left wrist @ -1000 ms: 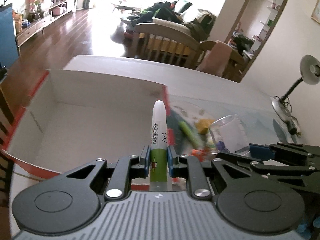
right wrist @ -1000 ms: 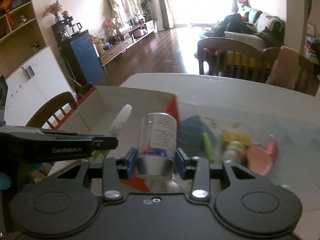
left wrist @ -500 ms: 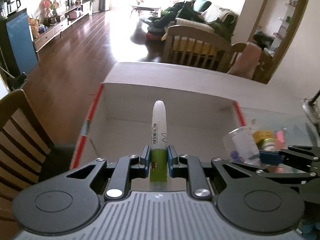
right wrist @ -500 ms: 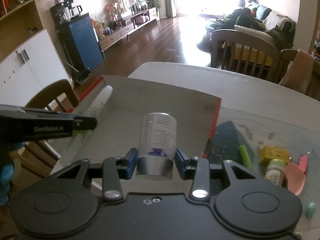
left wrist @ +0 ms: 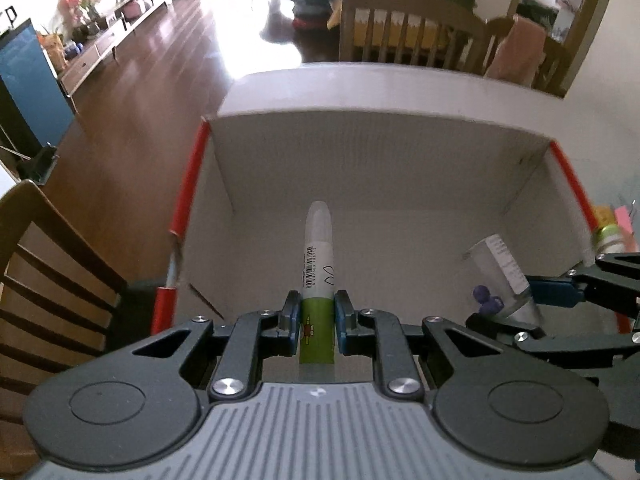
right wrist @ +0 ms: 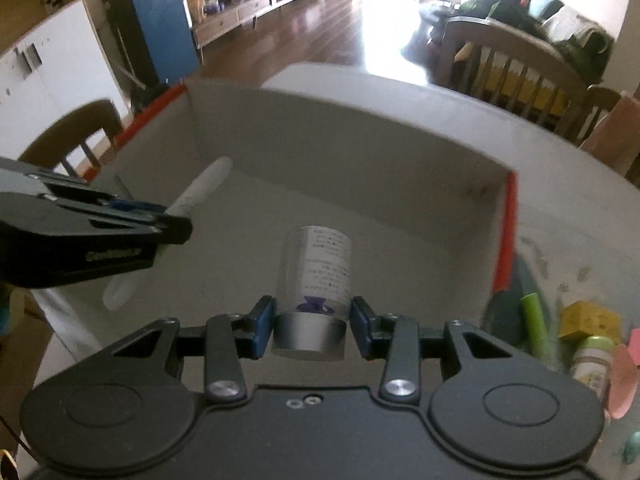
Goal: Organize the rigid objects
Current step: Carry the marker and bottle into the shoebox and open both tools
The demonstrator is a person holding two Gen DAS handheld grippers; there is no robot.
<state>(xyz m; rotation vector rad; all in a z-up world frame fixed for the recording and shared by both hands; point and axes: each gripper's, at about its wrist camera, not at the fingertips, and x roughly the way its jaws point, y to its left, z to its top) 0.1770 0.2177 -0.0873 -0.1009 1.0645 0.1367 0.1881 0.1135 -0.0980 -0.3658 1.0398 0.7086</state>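
Over the box (left wrist: 376, 216) now, both grippers have arrived: left (left wrist: 316, 316) clamps marker (left wrist: 318, 256), right (right wrist: 312, 318) clamps jar (right wrist: 316, 272); release seems next.

Dark glossy wood floor (left wrist: 152, 92) ahead of the claws, strong window glare on it far ahead. Low TV cabinet (right wrist: 256, 10) and blue cabinet (right wrist: 160, 24) far left. Slatted wooden bench (left wrist: 404, 28) beyond the white worktop (left wrist: 360, 88). Wooden chair (left wrist: 44, 264) close left. White cupboard (right wrist: 52, 64) left. Sofa with clothes (right wrist: 552, 20) far right.
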